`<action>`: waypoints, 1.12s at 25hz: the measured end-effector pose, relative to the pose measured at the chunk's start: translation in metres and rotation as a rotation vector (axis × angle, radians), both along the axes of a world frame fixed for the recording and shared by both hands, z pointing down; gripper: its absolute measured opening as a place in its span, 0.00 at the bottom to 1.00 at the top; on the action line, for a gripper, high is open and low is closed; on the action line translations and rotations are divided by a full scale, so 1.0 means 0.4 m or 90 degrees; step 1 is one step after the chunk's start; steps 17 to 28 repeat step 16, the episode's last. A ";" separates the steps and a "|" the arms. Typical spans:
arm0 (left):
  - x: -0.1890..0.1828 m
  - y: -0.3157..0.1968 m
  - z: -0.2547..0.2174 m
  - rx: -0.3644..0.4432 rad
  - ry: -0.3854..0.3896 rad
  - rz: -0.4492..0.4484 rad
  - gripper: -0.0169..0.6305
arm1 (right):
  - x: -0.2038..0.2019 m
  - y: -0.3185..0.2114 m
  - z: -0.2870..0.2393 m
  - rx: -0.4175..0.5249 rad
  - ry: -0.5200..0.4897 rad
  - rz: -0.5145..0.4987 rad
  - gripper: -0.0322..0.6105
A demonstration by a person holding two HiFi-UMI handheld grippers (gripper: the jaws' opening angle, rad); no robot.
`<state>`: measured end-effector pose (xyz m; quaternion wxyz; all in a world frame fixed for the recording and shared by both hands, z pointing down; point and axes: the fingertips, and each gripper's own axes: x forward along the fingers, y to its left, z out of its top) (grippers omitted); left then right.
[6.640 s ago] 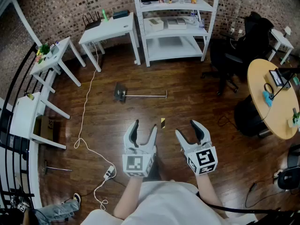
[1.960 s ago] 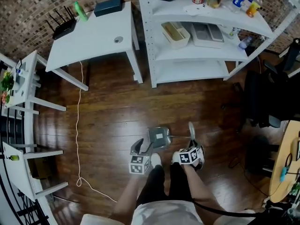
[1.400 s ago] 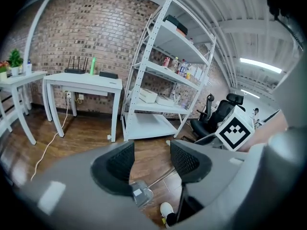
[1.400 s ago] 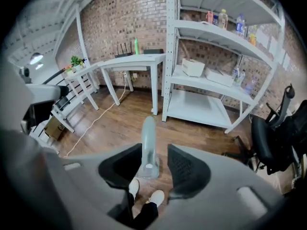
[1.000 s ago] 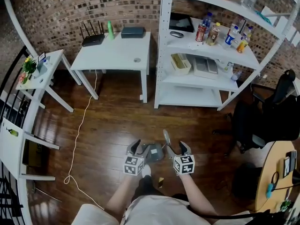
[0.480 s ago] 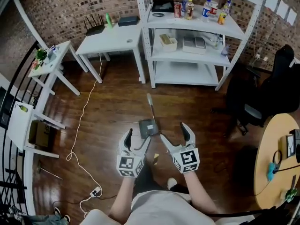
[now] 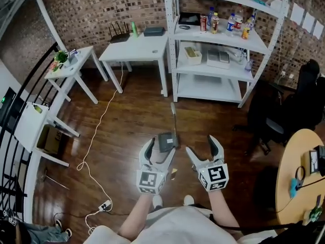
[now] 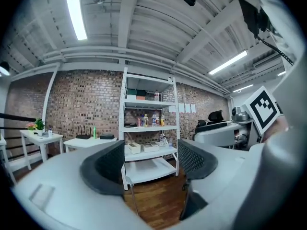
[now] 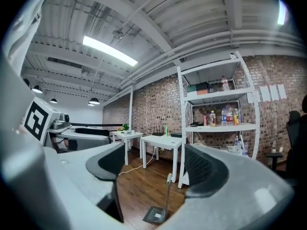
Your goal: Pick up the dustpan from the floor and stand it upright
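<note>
Dark wood floor (image 7: 127, 121) below, white shelf (image 7: 213, 80) at the back. Between shelf and grippers the dustpan (image 7: 165, 141) stands upright on the boards: dark grey pan flat on the floor with a pale label, thin metal handle rising straight up, nothing touching it. Left gripper (image 7: 159, 149): jaws wide but closing, nothing between them. Right gripper (image 7: 201, 146): gaping, empty too.

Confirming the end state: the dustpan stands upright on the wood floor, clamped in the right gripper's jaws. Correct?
Not clamped. The right gripper is open and empty; the dustpan stands upright on the wood floor unheld, ahead of the jaws. The right gripper view shows it.
</note>
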<state>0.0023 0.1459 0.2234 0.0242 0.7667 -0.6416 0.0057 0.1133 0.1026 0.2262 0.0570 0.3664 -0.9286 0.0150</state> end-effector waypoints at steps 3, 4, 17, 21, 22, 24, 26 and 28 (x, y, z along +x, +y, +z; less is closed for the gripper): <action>-0.043 0.043 -0.004 0.010 -0.011 -0.010 0.57 | -0.038 0.028 -0.026 0.009 -0.011 -0.003 0.63; -0.062 0.057 -0.005 0.013 -0.011 -0.015 0.57 | -0.055 0.038 -0.032 0.014 -0.008 -0.006 0.63; -0.222 0.163 -0.071 0.019 -0.018 -0.048 0.54 | -0.163 0.124 -0.040 0.008 0.063 -0.006 0.51; -0.222 0.163 -0.071 0.019 -0.018 -0.048 0.54 | -0.163 0.124 -0.040 0.008 0.063 -0.006 0.51; -0.222 0.163 -0.071 0.019 -0.018 -0.048 0.54 | -0.163 0.124 -0.040 0.008 0.063 -0.006 0.51; -0.222 0.163 -0.071 0.019 -0.018 -0.048 0.54 | -0.163 0.124 -0.040 0.008 0.063 -0.006 0.51; -0.222 0.163 -0.071 0.019 -0.018 -0.048 0.54 | -0.163 0.124 -0.040 0.008 0.063 -0.006 0.51; -0.222 0.163 -0.071 0.019 -0.018 -0.048 0.54 | -0.163 0.124 -0.040 0.008 0.063 -0.006 0.51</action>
